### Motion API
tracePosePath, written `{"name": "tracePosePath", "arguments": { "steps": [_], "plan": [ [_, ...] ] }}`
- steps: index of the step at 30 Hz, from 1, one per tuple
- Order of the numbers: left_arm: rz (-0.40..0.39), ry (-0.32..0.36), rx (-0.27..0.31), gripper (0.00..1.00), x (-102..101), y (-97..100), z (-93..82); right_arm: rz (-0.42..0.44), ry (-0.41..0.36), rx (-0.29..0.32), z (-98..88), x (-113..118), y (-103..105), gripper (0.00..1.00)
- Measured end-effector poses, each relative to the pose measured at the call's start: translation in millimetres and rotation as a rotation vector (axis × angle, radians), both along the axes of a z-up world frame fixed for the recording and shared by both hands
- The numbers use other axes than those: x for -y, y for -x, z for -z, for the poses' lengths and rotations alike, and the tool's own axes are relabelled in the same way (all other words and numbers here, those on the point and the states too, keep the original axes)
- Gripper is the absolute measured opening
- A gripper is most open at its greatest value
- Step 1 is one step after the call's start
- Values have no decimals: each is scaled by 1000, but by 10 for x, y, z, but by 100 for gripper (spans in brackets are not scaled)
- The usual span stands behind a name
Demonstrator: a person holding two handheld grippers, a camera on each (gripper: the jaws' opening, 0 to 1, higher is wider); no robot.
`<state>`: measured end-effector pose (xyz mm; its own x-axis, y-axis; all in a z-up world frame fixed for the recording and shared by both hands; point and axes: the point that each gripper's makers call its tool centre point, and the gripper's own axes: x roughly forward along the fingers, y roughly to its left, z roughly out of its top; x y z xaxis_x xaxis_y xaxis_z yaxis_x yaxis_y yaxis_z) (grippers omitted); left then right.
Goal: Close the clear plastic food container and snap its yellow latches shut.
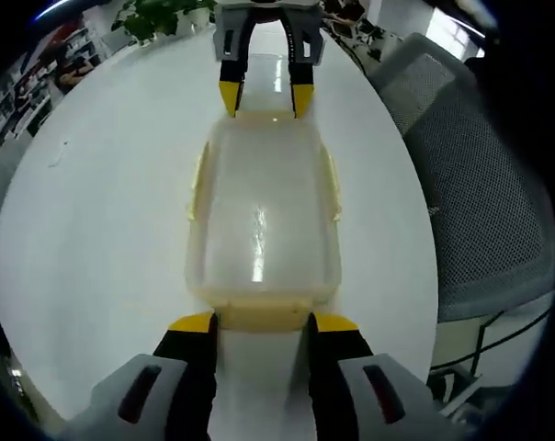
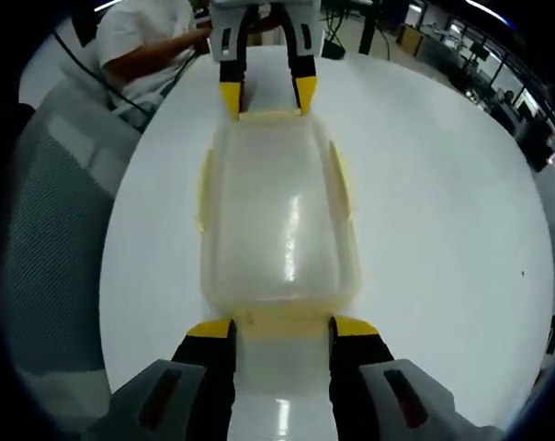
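My left gripper (image 1: 259,323) has its two yellow tips spread wide, one on each side of the yellow latch (image 1: 262,315) at the near end of the clear container (image 1: 264,220). The tips sit right at the box's end corners; I can't tell if they press it. They aren't clamped on anything.

My right gripper (image 2: 282,328) is the same w/ the latch (image 2: 282,322) at the other end: tips wide apart, just at the corners, nothing pinched betw. them.

In the left gripper view, the right gripper (image 1: 266,96) comes in from the top, facing mine, its tips by the far latch (image 1: 265,115). In the right gripper view, the left gripper (image 2: 267,95) does the same at the top.

The container lies flat on the white table (image 1: 103,230), lid on, long way betw. both grippers. Thin yellow side latches (image 2: 338,179) run along its long sides.

A grey mesh chair (image 1: 480,202) stands beside the table. In the right gripper view a person in a white shirt (image 2: 149,37) sits past the far edge. A green plant (image 1: 163,16) is at the far side in the left gripper view.
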<state>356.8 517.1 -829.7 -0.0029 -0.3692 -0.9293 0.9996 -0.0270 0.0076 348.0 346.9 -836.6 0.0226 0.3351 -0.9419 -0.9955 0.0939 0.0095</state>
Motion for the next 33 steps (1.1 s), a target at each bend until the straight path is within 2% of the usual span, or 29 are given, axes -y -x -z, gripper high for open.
{"name": "tracePosePath", "arguments": {
  "steps": [6,18,22,23,30,33],
  "plan": [
    [-7,24,-11,37,29,38,-60,13,-13,-4,-34,42,39,39],
    [9,15,-11,37,67,74,-67,40,-27,-17,-74,61,103,38],
    [27,11,2,37,97,81,-21,27,-13,-11,-8,95,119,38],
    [30,7,-1,38,110,97,-4,5,3,17,-9,107,83,39],
    [53,-23,14,39,140,96,46,-9,37,14,12,113,100,39],
    [54,-15,10,40,185,103,40,-9,43,16,7,108,101,39]
  ]
}}
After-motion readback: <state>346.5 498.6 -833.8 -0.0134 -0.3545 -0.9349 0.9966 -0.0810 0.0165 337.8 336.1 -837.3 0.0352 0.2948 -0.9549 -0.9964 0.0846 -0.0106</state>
